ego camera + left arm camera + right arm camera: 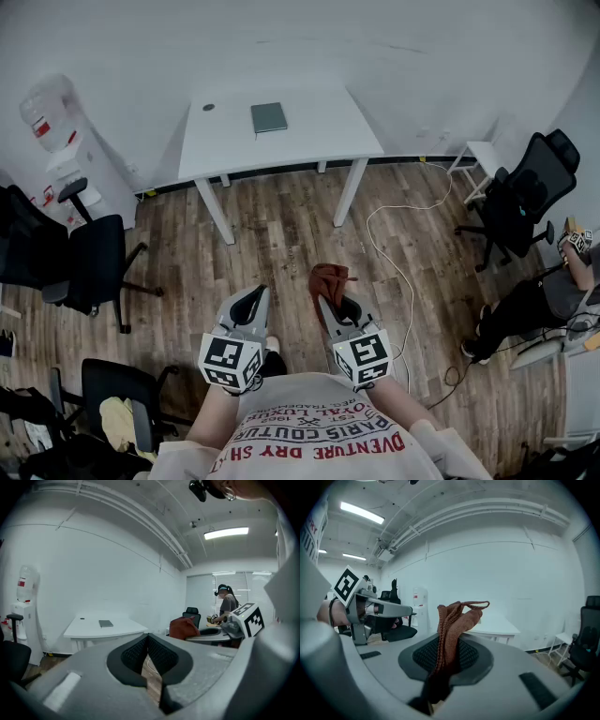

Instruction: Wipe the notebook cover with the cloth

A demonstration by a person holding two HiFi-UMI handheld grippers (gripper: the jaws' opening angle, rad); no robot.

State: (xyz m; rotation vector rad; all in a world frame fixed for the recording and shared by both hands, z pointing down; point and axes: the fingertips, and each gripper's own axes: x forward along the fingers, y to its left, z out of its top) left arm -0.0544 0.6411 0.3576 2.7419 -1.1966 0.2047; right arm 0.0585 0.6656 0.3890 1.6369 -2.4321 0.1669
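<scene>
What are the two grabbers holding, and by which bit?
The right gripper pinches the brown cloth by one bunched end; the rest sticks out past the jaws. The left gripper is shut on nothing.

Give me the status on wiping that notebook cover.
Done: the cloth is clamped in the right gripper. In hand: the approach; the person stands well short of the white table. Left: all the wiping, since the notebook lies on that table, far from both grippers. The left gripper is shut, empty.
</scene>
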